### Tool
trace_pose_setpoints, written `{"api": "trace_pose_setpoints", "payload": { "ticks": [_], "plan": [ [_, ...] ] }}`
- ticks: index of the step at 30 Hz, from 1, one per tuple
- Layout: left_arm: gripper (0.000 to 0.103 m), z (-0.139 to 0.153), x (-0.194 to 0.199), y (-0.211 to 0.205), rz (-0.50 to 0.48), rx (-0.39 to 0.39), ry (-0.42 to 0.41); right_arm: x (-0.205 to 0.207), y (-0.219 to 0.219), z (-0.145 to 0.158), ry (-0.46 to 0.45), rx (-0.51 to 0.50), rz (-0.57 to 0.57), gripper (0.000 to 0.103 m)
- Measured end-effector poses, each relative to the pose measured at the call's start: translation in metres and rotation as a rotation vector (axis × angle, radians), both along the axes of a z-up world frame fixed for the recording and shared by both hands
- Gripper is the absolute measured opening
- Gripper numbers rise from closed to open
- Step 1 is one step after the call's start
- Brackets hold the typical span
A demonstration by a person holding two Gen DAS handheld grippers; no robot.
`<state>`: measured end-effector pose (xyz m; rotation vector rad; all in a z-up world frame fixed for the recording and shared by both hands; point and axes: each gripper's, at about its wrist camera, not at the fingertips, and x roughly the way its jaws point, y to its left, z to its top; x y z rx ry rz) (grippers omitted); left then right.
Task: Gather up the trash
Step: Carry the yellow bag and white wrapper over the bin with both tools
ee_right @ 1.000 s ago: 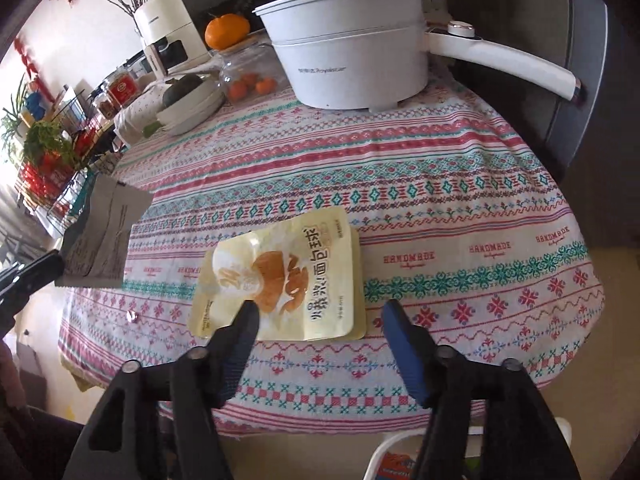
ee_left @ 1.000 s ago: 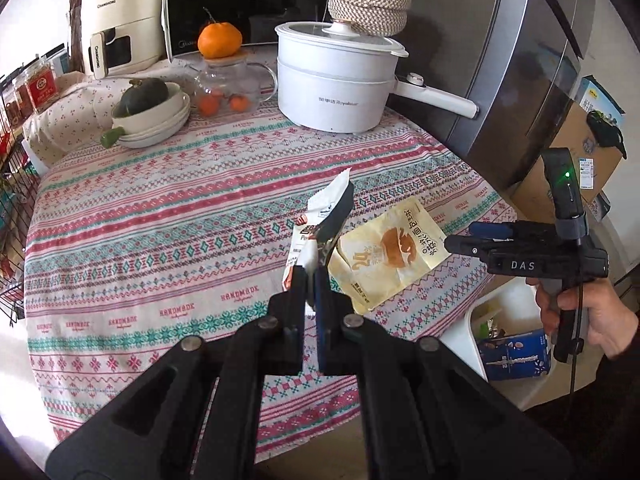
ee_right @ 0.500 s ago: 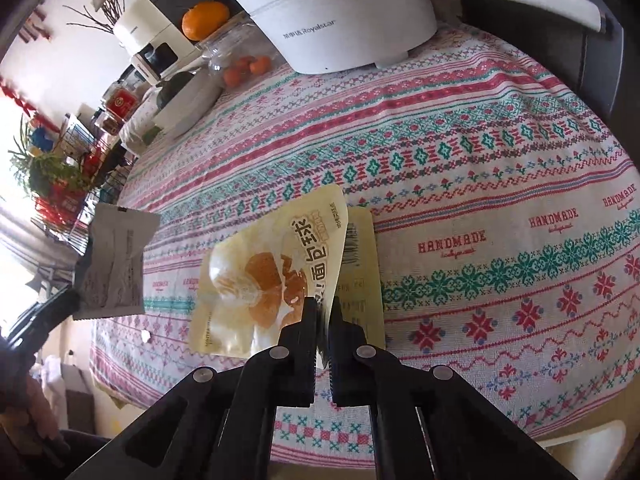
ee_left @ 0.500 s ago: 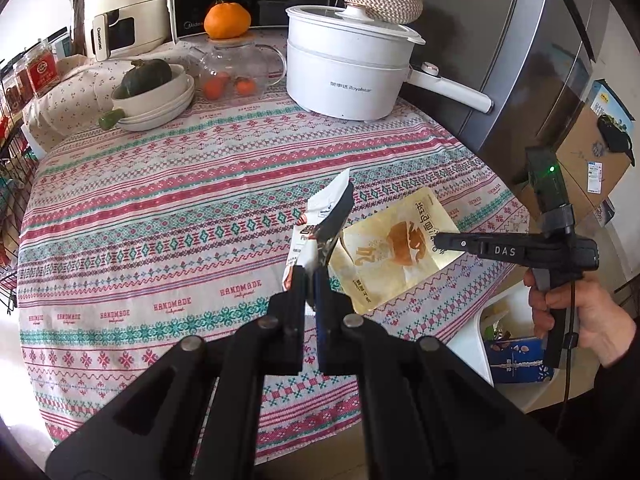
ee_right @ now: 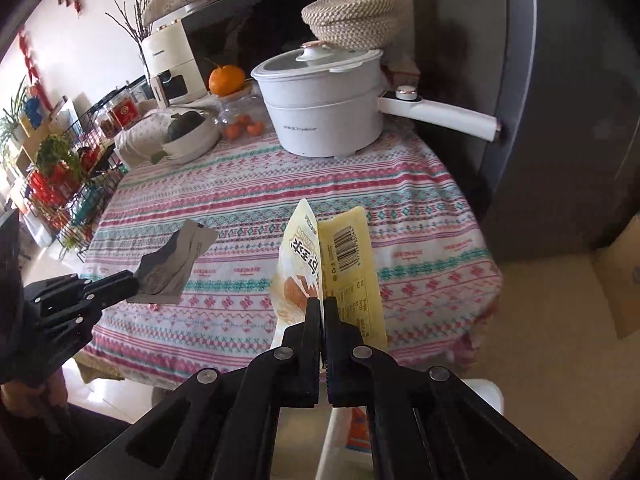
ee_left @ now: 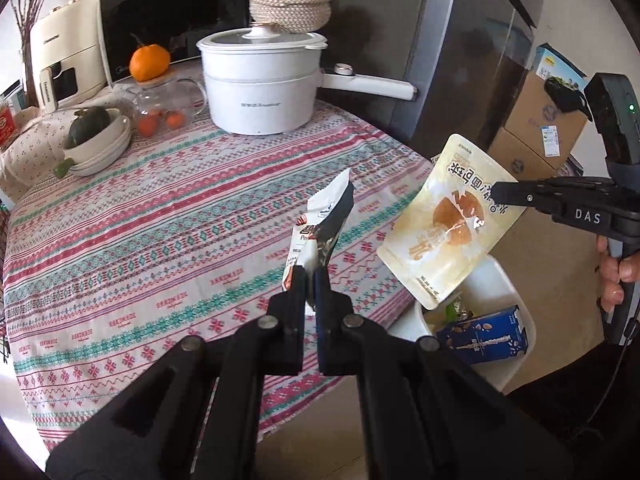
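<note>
My left gripper [ee_left: 310,276] is shut on a torn black-and-white snack wrapper [ee_left: 322,222] and holds it above the table's near edge; the wrapper also shows in the right wrist view [ee_right: 172,266]. My right gripper [ee_right: 322,304] is shut on a yellow snack pouch [ee_right: 340,264], lifted off the table. In the left wrist view the pouch [ee_left: 448,232] hangs from the right gripper [ee_left: 496,194] above a white trash bin [ee_left: 516,292] beside the table. The bin holds a blue carton [ee_left: 484,338].
The table has a patterned cloth [ee_left: 160,216]. At its far side stand a white pot with a long handle [ee_left: 260,88], a glass teapot with an orange on top [ee_left: 160,108] and stacked bowls [ee_left: 100,144]. Cardboard boxes [ee_left: 540,120] stand right, beside a dark fridge [ee_left: 472,40].
My right gripper closed on the yellow pouch, lifted it off the table and carried it right over the bin. My left gripper kept its hold on the wrapper.
</note>
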<state>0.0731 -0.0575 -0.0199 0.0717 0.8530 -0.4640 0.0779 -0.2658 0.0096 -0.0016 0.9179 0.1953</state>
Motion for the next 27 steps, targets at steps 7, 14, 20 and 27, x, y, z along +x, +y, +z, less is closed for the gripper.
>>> {"api": "trace_pose_setpoints", "payload": {
  "ticks": [7, 14, 20, 27],
  "plan": [
    [0.005, -0.02, -0.029, -0.06, -0.189, -0.01, 0.07, -0.05, -0.053, -0.007, 0.0, -0.022, -0.101, 0.003],
    [0.005, -0.044, -0.055, -0.121, -0.349, 0.023, 0.135, -0.079, -0.103, -0.031, 0.049, -0.083, -0.183, 0.003],
    [0.005, -0.065, -0.067, -0.163, -0.436, 0.089, 0.171, -0.091, -0.134, -0.034, 0.049, -0.06, -0.249, 0.003],
    [0.034, -0.081, -0.075, -0.182, -0.488, 0.15, 0.177, -0.092, -0.139, -0.03, 0.036, -0.047, -0.258, 0.003]
  ]
}}
